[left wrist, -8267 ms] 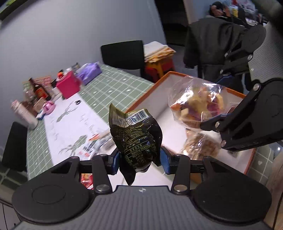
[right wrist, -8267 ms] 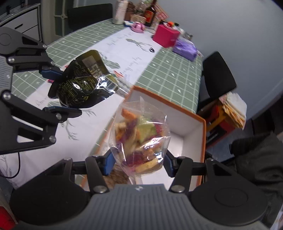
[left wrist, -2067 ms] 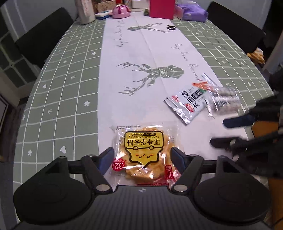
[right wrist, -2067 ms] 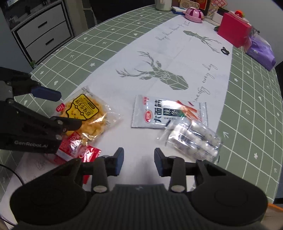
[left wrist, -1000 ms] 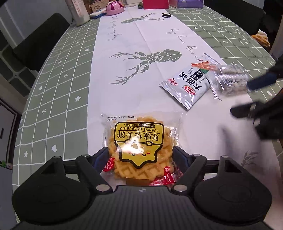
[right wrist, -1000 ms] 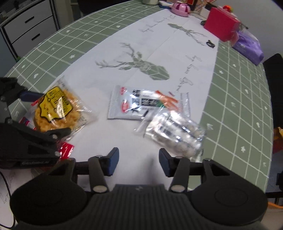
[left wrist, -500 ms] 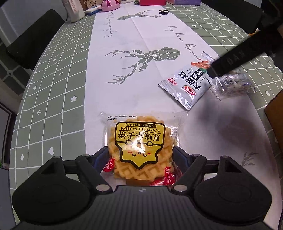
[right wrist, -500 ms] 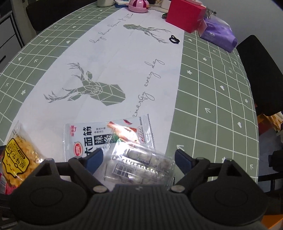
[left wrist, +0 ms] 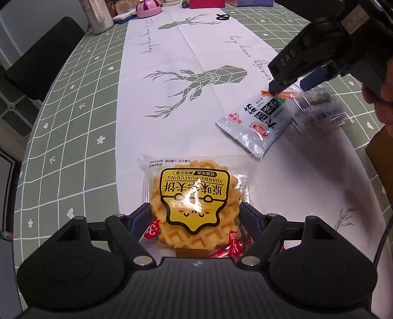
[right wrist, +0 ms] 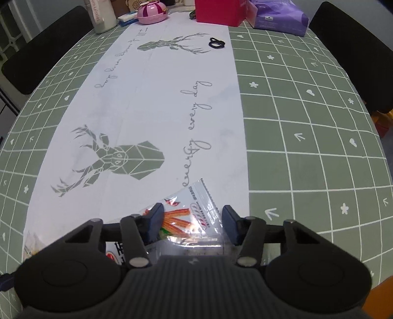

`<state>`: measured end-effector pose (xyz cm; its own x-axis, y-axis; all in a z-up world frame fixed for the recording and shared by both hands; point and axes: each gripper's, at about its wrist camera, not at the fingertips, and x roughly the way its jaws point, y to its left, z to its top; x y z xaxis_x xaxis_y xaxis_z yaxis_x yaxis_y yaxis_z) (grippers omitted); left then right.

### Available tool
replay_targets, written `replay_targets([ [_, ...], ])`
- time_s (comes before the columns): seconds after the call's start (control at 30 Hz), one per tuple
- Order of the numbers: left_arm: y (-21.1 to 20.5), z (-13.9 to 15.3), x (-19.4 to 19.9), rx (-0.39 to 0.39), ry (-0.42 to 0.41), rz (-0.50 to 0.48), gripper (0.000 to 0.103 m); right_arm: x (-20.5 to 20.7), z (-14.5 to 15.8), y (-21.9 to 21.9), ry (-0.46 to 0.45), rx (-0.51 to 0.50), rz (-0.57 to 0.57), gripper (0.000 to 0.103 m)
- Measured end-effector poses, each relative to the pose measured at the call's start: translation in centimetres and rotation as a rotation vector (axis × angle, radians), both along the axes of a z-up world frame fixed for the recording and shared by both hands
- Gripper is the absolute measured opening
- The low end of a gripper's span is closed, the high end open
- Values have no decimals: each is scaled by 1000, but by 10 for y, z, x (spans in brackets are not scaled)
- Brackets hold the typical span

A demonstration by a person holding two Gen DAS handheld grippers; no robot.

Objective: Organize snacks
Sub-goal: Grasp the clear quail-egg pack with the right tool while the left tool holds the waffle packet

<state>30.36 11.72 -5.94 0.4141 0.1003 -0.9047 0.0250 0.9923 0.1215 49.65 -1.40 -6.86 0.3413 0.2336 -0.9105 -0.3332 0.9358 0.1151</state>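
Yellow waffle-snack packet [left wrist: 194, 206] lies flat on the white deer-print runner [left wrist: 196, 73], near the table's front edge, label facing up. A small red-wrapped snack [left wrist: 235, 247] is tucked just under its near corner.

Left tongs [left wrist: 195, 219]: jaws spread wide, one on each side of the yellow packet. The blue pads sit against or just beside the wrapper edges; cannot tell whether they press it. The packet looks to rest on the table.

White noodle-snack packet [left wrist: 255, 122] lies further along the runner, off to the right and apart from the yellow one. A clear plastic pack [left wrist: 319, 110] overlaps its far end, with a barcode sticker showing.

Right tongs [right wrist: 192, 220]: down low over these two packs, jaws parted to about the width of the clear pack, its crinkled plastic and the orange-printed end of the white packet showing between them. Contact cannot be told from either view; the left wrist view shows one dark finger tip at the white packet's far corner.

Green grid tablecloth [right wrist: 307, 147] on both sides of the runner. At the table's far end: a red box [right wrist: 216, 11], a purple tissue pack [right wrist: 280, 16], a pink round container [right wrist: 152, 14], a pale bottle [right wrist: 102, 16] and a small black loop [right wrist: 217, 43] on the runner. Dark chairs [right wrist: 41, 41] stand on either side.
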Motion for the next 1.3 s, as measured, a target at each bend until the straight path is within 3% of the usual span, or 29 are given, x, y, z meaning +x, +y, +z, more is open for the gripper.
replay_targets([
  [0.27,2,2,-21,0,43,5,88,-57,1,0,20,20,85,46],
  [0.37,7,3,-36,-11,38,26,87,-76,3,-4,24,24,115,40],
  [0.47,11,5,-51,-30,20,68,86,-92,6,-11,48,30,107,18],
  [0.5,12,5,-55,-42,14,77,86,-98,6,-12,65,28,116,2],
  [0.53,11,6,-61,-52,7,85,86,-105,3,-12,99,32,135,0],
  [0.77,2,6,-85,-54,-25,103,85,-165,3,-13,151,39,279,0],
  [0.83,3,6,-86,-57,-29,112,85,-172,12,-15,101,15,314,0],
  [0.9,4,7,-86,-59,-31,126,85,-168,23,-20,31,-13,292,7],
  [0.97,4,7,-85,-58,-32,136,85,-156,32,-27,-18,-29,238,22],
  [1.0,3,6,-85,-55,-34,136,85,-149,35,-30,-35,-40,196,37],
  [1.03,3,6,-85,-52,-35,136,85,-143,36,-33,-44,-50,163,42],
  [1.3,3,5,-84,-51,-35,139,92,-132,15,-25,-33,-134,47,53],
])
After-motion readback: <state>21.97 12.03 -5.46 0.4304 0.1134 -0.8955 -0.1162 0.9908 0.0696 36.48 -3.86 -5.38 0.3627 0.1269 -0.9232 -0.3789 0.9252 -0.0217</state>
